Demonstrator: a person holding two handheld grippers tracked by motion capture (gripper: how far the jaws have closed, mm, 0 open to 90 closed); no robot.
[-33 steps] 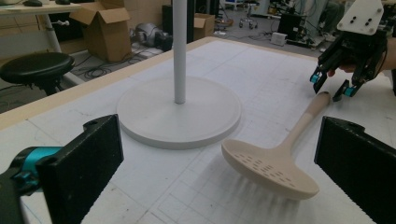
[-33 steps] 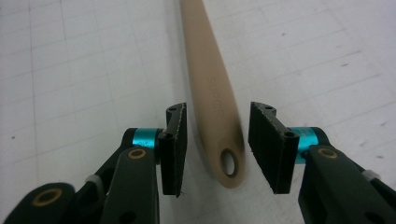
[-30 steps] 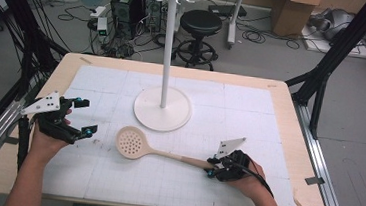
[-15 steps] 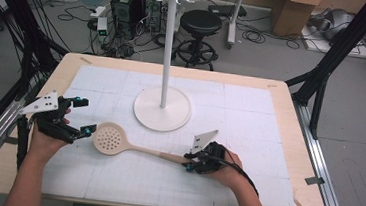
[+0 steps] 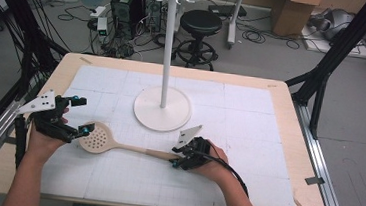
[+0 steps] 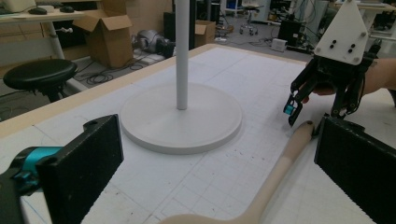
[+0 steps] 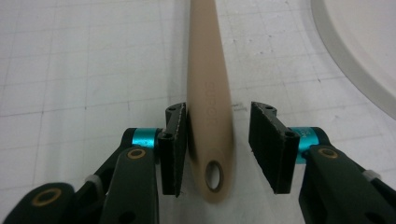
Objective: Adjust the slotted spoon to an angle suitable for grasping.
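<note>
A beige slotted spoon (image 5: 96, 138) lies flat on the white mat, head to the left, handle running right. My left gripper (image 5: 82, 115) is open, and its near finger is right beside the spoon head. In the left gripper view the spoon handle (image 6: 275, 175) runs up between the wide-apart jaws of that gripper (image 6: 219, 140). My right gripper (image 5: 181, 160) is at the handle's end. In the right gripper view its jaws (image 7: 217, 135) straddle the holed handle end (image 7: 210, 116): the left pad touches it and a gap shows on the right.
A white hook stand (image 5: 163, 109) with a round base and a tall pole stands at the mat's middle, just beyond the spoon; its base (image 6: 182, 119) lies ahead of the left jaws. The wooden table edge (image 5: 291, 100) frames the mat. A stool and cables lie behind.
The right gripper has slid left with the spoon, and the spoon head has travelled from the mat's middle to the left gripper. The left gripper has barely moved.
</note>
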